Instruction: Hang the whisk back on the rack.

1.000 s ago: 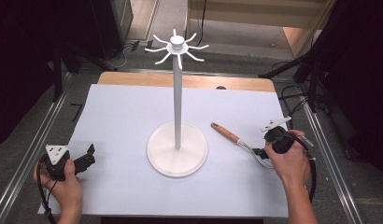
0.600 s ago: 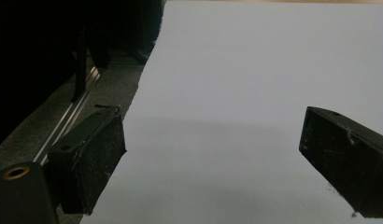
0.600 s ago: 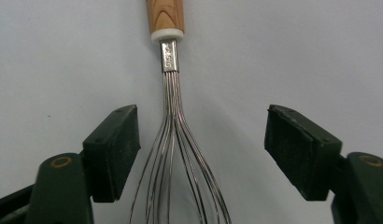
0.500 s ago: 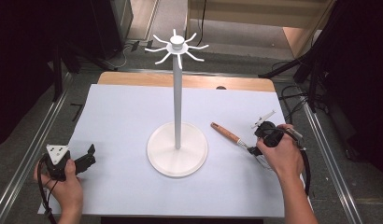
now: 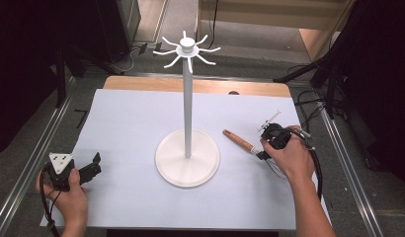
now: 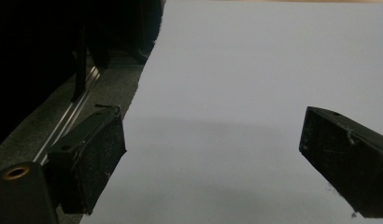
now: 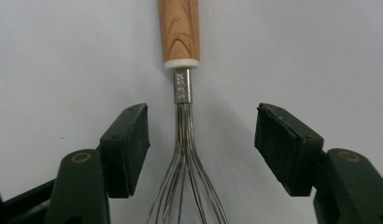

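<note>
Wire whisk [image 7: 185, 154] with light wooden handle [image 7: 179, 29] and white collar, flat on pale tabletop [image 5: 131, 128] right of white stand [image 5: 187, 157]; straddled, untouched, by right gripper [image 7: 201, 149], jaws just narrowed. Left gripper [image 6: 213, 154] spread, empty.

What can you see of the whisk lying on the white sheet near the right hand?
The whisk lies flat on the white sheet, right of the stand's round base. It has a light wooden handle with visible grain, a white collar, a short stamped metal ferrule and thin steel wires fanning out. The handle points toward the stand. The right hand-held gripper straddles the wires just below the ferrule; its jaws have just been closing, yet the pads stand apart from the wires.
</note>
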Motion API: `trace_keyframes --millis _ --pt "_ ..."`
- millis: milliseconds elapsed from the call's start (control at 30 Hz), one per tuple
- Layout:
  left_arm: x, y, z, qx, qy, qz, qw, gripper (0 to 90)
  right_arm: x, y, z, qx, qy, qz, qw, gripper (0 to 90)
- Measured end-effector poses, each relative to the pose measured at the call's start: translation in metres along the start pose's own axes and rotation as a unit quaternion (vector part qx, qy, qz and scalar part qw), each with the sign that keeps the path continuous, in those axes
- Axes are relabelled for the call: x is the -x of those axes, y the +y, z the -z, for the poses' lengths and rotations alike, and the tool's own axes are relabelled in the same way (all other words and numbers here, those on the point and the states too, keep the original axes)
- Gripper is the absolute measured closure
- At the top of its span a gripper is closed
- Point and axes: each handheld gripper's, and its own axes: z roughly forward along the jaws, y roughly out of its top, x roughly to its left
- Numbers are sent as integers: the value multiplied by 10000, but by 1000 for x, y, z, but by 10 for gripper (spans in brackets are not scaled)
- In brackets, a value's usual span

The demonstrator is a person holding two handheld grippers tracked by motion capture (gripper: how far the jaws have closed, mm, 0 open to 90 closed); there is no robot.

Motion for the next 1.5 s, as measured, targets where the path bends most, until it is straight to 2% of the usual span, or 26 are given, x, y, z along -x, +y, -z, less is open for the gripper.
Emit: trace_keyframes --millis 100,133,267,367,700,1067,1100,1500 --pt "0 0 0 -10 0 7 10000 75 0 4 -2 -99 59 -18 9999 379" --pt "0 0 0 -14 -1 8 10000 75 1 6 -3 -118 82 51 9999 384" --pt "0 0 0 -28 3 4 10000 75 0 11 -4 -147 65 -9 9999 407" --pt "0 0 0 -33 -3 18 10000 75 0 16 -6 -210 68 68 9997 424" --pt "-1 0 0 -45 -20 30 10000 75 -3 30 -10 -377 51 101 9992 449" --pt "-1 0 -1 -55 -18 22 10000 75 -2 44 -13 -496 203 134 9985 476" --pt "-1 0 -1 -50 -26 23 10000 75 -3 48 -13 -608 258 169 9977 490" --pt "-1 0 -1 -51 -44 47 10000 75 -7 60 -22 -758 136 349 9964 535"
